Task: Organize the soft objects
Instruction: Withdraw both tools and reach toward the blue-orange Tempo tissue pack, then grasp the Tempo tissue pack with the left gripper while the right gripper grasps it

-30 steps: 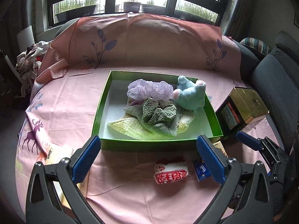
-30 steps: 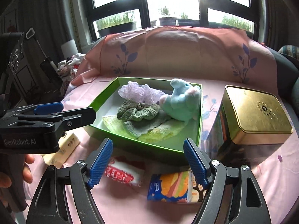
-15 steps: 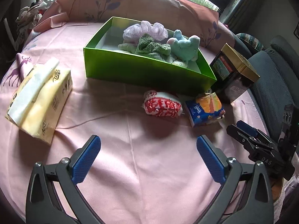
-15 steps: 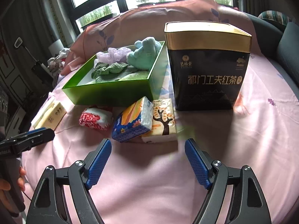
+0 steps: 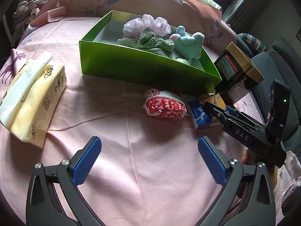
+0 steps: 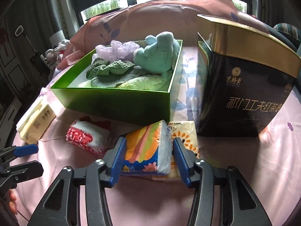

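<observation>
Closing around the colourful tissue pack (image 6: pixel 144 150), the right hand-held gripper (image 6: pixel 147 155) has its blue pads on either side of the pack; left pad touches the pack's side, right pad sits at the clear plastic edge, whether it presses there I cannot tell. Pack lies on the pink tablecloth (image 6: pixel 244 169) just in front of the green box (image 6: pixel 120 101), with a cream tissue pack (image 6: pixel 186 133) touching it on the right. Red-and-white knitted piece (image 6: pixel 84 135) lies just left of it, apart from the gripper. Black and gold tea tin (image 6: pixel 242 86) stands upright right of the box.

Left hand-held gripper (image 5: pixel 148 161) is wide open, nothing between its pads, hovering above bare tablecloth near the knitted piece (image 5: pixel 164 106). Yellow tissue package (image 5: pixel 33 101) lies well left on the table.

Green box (image 5: pixel 143 69) holds a lilac scrunchie (image 5: pixel 146 25), green knitted cloths (image 5: pixel 152 41) and a pale blue plush toy (image 5: pixel 188 43). Fingers of a person (image 6: pixel 11 199) show at the lower left edge of the right wrist view.
</observation>
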`<state>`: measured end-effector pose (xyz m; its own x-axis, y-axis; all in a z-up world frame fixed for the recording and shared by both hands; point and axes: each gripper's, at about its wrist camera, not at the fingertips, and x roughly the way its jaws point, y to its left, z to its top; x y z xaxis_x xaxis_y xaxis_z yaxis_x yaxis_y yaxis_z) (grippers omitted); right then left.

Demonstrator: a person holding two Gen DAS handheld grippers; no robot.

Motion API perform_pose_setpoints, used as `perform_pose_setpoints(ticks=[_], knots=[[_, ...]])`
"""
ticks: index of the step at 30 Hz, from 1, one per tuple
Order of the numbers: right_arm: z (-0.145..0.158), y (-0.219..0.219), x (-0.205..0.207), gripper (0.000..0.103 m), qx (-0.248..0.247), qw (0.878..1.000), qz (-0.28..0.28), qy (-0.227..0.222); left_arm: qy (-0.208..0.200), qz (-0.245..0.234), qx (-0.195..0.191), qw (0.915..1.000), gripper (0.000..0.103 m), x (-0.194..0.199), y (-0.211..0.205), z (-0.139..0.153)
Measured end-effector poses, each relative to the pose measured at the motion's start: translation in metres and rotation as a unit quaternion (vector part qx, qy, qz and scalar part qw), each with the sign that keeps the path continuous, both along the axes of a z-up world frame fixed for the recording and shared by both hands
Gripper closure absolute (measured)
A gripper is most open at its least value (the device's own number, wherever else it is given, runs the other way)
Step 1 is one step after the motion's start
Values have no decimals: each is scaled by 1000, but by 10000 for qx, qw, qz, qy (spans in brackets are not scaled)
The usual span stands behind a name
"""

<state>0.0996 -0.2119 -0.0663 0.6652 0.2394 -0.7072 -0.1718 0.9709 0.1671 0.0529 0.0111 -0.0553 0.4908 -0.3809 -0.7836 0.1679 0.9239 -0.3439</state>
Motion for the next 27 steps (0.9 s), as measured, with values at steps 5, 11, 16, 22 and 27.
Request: perform_pose_setpoints(ticks=[5, 11, 16, 22, 27], knots=[[3, -6, -23, 70, 634, 9978, 197, 91, 77, -143, -38, 9999, 1, -1, -7, -6], [-10, -18, -62, 70, 1741, 9827, 175, 608, 268, -377, -341, 9983, 1, -9, -19, -13], [-23, -26, -86, 46, 1443, 9862, -129, 805, 388, -589, -317, 9970, 1, -15, -40, -17], [-18, -22, -102, 44, 985, 9933, 341, 509, 335, -741, -151, 9966, 1, -15, -62, -18], [-22, -8, -99, 45, 876, 9926, 738, 396, 368, -876, -95, 9954, 4, -13, -77, -23]])
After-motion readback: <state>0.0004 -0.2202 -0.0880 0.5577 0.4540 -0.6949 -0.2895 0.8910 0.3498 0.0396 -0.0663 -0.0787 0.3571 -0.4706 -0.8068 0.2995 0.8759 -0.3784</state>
